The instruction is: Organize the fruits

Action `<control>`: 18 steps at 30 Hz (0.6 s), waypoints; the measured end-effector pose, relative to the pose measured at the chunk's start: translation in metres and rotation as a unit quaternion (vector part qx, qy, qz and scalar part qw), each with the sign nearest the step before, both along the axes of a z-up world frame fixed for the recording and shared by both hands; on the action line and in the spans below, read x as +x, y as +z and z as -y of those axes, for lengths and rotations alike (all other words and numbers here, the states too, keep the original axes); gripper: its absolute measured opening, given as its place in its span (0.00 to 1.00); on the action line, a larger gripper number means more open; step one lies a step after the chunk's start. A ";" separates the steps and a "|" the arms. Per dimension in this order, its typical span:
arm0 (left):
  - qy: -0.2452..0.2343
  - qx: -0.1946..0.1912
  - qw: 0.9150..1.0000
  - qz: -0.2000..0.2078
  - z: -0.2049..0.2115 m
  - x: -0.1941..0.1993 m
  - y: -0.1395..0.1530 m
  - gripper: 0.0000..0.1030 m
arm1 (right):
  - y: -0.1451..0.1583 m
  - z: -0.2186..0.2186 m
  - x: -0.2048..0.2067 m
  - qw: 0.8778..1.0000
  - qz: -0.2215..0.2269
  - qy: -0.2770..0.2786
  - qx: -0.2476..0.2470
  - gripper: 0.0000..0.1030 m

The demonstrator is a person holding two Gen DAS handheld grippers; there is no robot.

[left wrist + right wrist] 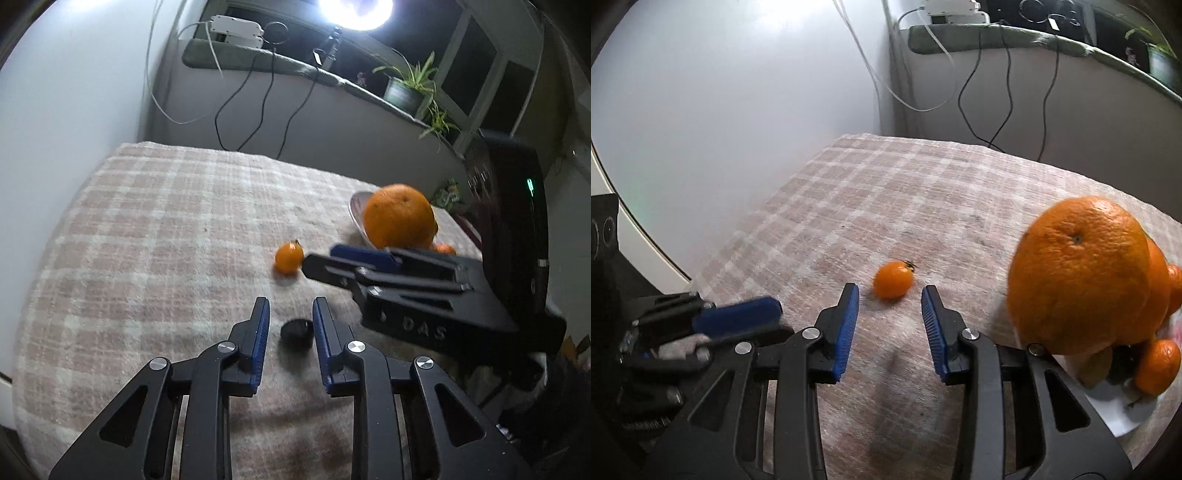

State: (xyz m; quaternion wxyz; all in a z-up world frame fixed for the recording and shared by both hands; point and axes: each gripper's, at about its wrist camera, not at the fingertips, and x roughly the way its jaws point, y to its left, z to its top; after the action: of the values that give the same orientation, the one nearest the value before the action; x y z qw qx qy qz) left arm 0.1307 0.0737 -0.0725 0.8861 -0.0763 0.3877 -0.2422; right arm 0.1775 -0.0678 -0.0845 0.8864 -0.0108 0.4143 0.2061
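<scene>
Plainly the risk lay with the small fruit (893, 279), an oval orange thing with a dark stem end, lying loose on the checked cloth (147, 229) near the middle of the worktop. It looked smooth and round enough to roll, so if one finger reached it before the other it could be nudged away toward the far edge rather than caught.

Left to right: the left fingers (291, 314) stood a little apart over the cloth near the front edge, holding nothing, with a small dark object (297, 332) lying between their tips; what it was could not be told. The right fingers (890, 301) were also slightly parted and empty, with the small fruit just beyond their tips.

Toward the right edge, a big orange (1078, 280) sat piled on smaller ones in a white dish (1123, 413). That heap looked top-heavy, and a knock might have toppled it.
</scene>
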 end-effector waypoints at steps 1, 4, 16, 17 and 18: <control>-0.003 0.005 1.000 0.000 0.002 -0.001 -0.001 0.22 | -0.001 -0.002 0.002 1.000 0.000 0.000 -0.006 0.36; -0.011 0.012 1.000 -0.001 0.007 -0.001 -0.004 0.22 | -0.001 -0.005 0.008 1.000 -0.007 0.001 -0.011 0.35; -0.032 0.017 0.999 -0.014 0.019 0.009 -0.014 0.22 | -0.013 -0.022 0.026 0.998 -0.029 0.002 -0.054 0.35; -0.033 0.017 0.999 -0.014 0.019 0.010 -0.015 0.22 | -0.014 -0.023 0.028 0.998 -0.028 0.002 -0.055 0.35; -0.033 0.018 0.999 -0.015 0.019 0.011 -0.015 0.22 | -0.014 -0.024 0.029 0.998 -0.027 0.003 -0.057 0.35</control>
State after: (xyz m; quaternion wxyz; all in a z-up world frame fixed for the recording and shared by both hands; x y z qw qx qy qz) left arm 0.1413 0.0545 -0.0874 0.8731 -0.0509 0.4074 -0.2631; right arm 0.2068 -0.0434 -0.0987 0.8724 -0.0568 0.4490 0.1846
